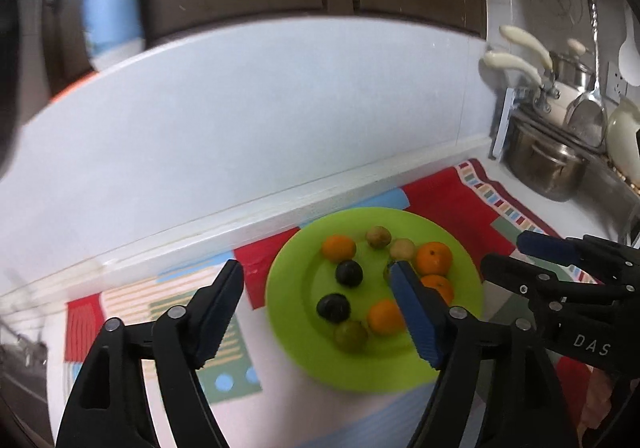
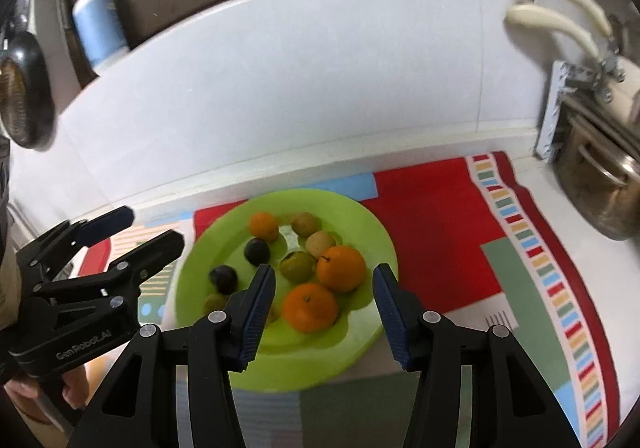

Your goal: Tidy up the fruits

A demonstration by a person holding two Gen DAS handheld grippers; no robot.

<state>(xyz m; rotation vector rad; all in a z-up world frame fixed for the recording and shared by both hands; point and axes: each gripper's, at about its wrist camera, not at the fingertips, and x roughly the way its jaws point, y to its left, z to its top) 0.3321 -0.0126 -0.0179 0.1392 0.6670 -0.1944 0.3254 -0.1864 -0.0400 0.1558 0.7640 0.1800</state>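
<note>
- Fruits all lie on the green plate (image 2: 372,244), which sits on the patterned mat (image 2: 440,232) on the table: oranges (image 2: 341,268), two dark plums (image 1: 349,273), several greenish-yellow small fruits (image 1: 351,335).
- Left claw (image 1: 320,312): spread wide, nothing between the jaws; it hangs over the plate's near-left part, right jaw in front of the oranges, touching none as far as I can tell.
- Right claw (image 2: 324,308): partly spread, empty; one orange (image 2: 310,307) shows in the gap, pads clear of it.
- Step in hand, my judgement: fruits are gathered, not yet grouped by kind; both claws are free. Sorting on the plate looks like the work left.
- Next move calls for: drop onto one fruit only, close gently. Round fruit rolls; neighbours touch, so jaws may nudge them.
- Edges: plate rim is low, a pushed fruit could roll off onto the mat. White wall (image 1: 240,136) close behind the plate; steel pot (image 1: 546,164) and rack well off to the right.
- Open room: mat right of the plate is bare; the two claws sit near each other, so I keep them apart.
</note>
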